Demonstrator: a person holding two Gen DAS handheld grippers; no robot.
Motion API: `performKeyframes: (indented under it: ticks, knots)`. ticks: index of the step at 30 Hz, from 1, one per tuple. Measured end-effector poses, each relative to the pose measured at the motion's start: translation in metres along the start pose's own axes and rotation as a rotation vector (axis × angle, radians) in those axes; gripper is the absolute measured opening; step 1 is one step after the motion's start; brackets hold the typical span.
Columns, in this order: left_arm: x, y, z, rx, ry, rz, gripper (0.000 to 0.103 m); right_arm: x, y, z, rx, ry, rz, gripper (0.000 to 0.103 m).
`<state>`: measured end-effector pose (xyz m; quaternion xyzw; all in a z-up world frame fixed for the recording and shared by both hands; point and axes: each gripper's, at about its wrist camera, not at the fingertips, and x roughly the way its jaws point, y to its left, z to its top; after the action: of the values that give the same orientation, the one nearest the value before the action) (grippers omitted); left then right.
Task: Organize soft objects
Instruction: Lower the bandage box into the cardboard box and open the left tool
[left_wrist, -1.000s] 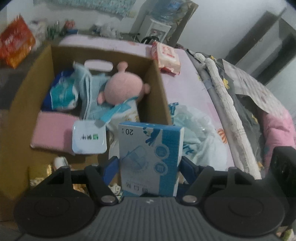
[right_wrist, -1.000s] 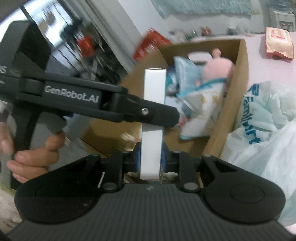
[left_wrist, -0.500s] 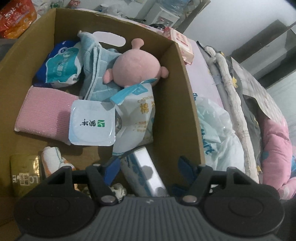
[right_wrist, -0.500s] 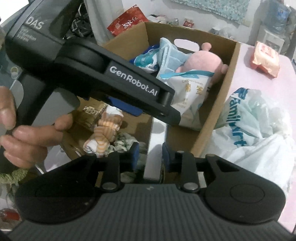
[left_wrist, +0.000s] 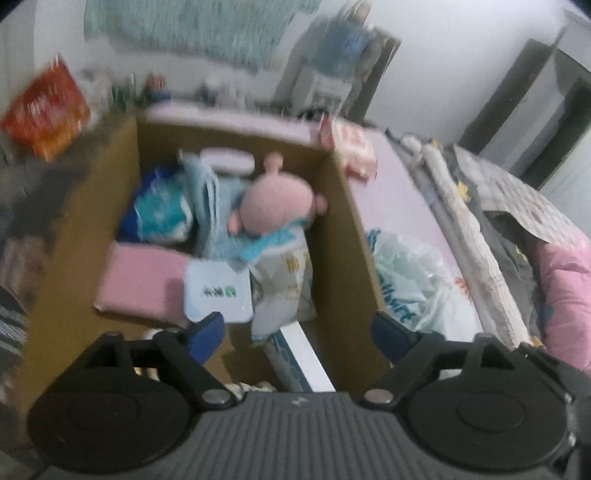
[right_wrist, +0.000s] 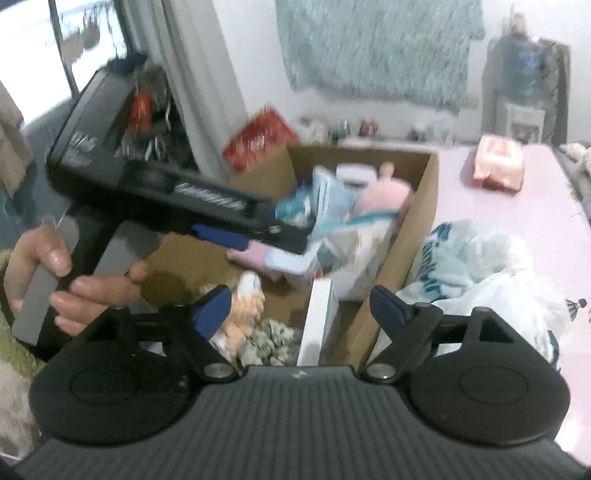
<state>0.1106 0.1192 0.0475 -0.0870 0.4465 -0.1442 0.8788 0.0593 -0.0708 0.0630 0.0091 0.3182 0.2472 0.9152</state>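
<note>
- Both claws, left claw and right claw, have just been opening and stand wide, pressing on nothing.
- Between each claw's blue pads the white box stands inside the cardboard box, free of them.
- Farther ahead lies a pink plush toy.
- Right of the claws, a plastic bag rests on the bed.

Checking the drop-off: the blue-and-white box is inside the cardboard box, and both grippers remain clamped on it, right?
Not quite. The blue-and-white box is inside the cardboard box, but neither gripper is clamped on it: both wrist views show the left gripper and right gripper with jaws open, just released.
</note>
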Motion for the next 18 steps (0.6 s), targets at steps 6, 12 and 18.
performKeyframes:
  ticks: [6, 12, 18]
  knots:
    - [-0.066, -0.018, -0.041, 0.107, -0.208, 0.159, 0.103, -0.035, -0.006, -0.019, 0.102, -0.116, -0.009, 0.101]
    - [-0.088, -0.021, -0.095, 0.09, -0.24, 0.293, 0.103, -0.046, -0.007, -0.049, 0.114, -0.139, -0.082, 0.102]
    - [-0.095, -0.02, -0.136, 0.075, -0.241, 0.336, 0.103, -0.048, -0.004, -0.074, 0.104, -0.111, -0.118, 0.102]
